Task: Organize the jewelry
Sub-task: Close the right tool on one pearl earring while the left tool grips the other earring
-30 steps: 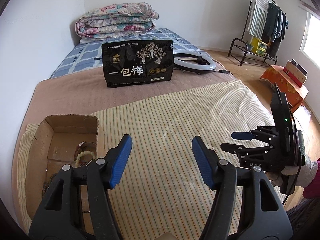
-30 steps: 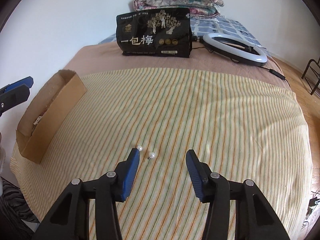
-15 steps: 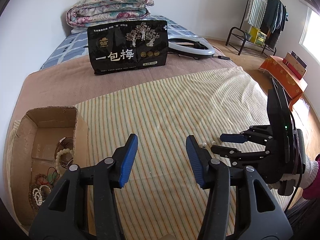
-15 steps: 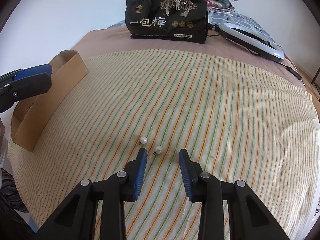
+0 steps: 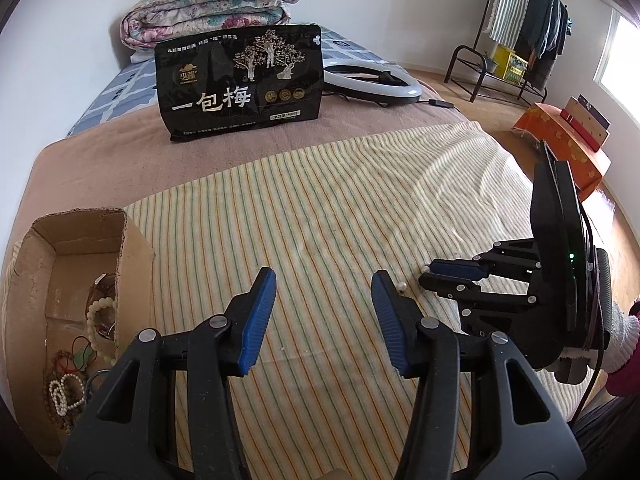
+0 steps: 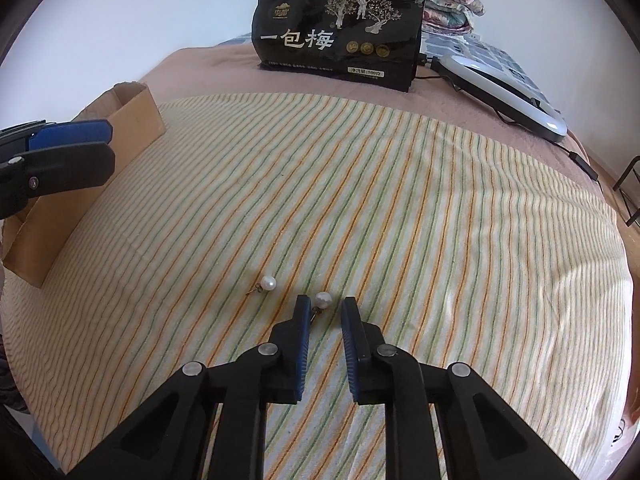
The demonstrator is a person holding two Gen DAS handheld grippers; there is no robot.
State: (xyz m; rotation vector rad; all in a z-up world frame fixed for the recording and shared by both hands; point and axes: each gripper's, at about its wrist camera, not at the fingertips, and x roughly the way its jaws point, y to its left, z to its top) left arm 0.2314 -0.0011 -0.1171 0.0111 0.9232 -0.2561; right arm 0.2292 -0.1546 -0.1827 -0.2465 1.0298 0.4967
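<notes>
Two pearl earrings lie on the striped cloth (image 6: 360,184). In the right wrist view, one earring (image 6: 323,300) sits between the tips of my right gripper (image 6: 325,299), whose jaws are closing; a little gap remains on each side of the pearl. The other earring (image 6: 268,282) lies free just to its left. My left gripper (image 5: 324,276) hovers open over the cloth with nothing between its fingers. A cardboard box (image 5: 80,216) at the left holds several bead bracelets (image 5: 100,308) and necklaces. Seen from the left wrist, the right gripper (image 5: 430,274) is down at both pearls.
A black snack bag (image 5: 240,84) stands at the back of the bed, with a ring light (image 5: 372,84) beside it and a folded quilt (image 5: 208,4) behind. A clothes rack (image 5: 520,28) and an orange box (image 5: 560,148) stand on the floor to the right.
The right gripper has sunk to the cloth and its jaws have narrowed around one pearl earring. The left gripper has dropped lower and its jaws have narrowed a little.
</notes>
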